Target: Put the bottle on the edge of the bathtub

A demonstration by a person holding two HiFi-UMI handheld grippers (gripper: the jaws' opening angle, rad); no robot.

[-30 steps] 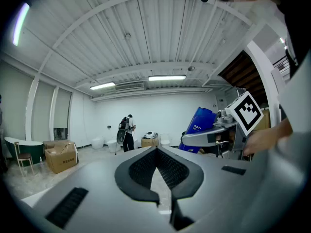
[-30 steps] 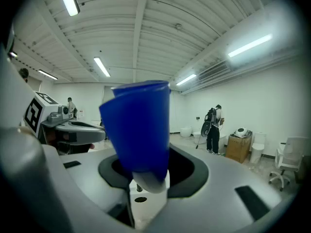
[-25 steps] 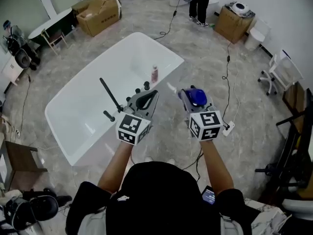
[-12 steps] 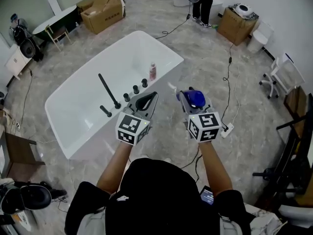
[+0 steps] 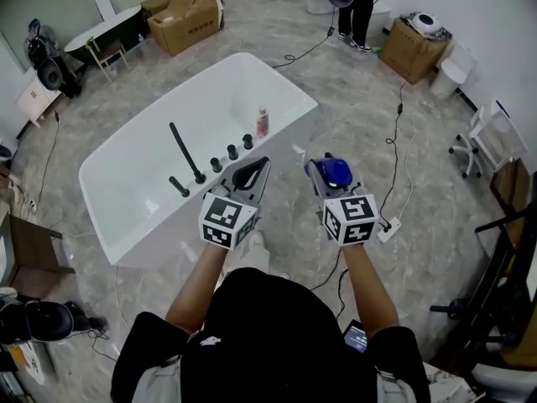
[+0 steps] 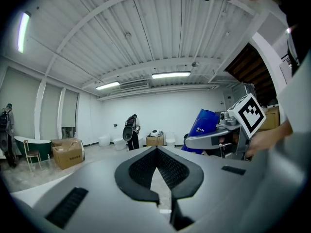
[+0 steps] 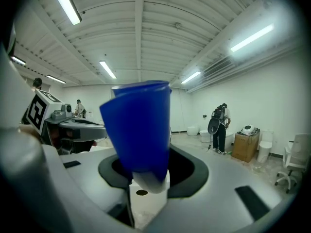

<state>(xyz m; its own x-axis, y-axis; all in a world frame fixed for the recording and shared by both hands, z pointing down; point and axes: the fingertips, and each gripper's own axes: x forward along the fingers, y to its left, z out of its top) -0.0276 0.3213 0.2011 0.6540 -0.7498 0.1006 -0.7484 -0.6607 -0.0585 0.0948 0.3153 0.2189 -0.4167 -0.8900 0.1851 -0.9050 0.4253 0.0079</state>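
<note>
While held out near the bathtub [image 5: 126,243], right hand-held gripper [image 5: 325,175] clamped the blue bottle [image 5: 338,169]. Left hand-held gripper [image 5: 251,173] was closed, empty.

bottle [image 5: 337,169]: blue | bathtub [image 5: 126,175]: white | floor [image 5: 352,99]: grey marbled | box [image 5: 189,11]: brown

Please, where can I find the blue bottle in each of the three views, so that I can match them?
Head view: right of centre, the blue bottle in the right claw.
Left gripper view: the blue bottle is right of centre, at mid height.
Right gripper view: the blue bottle fills the centre, between the jaws.
Shared landmark: the standing person beside the cardboard box, seen in all three.
</note>
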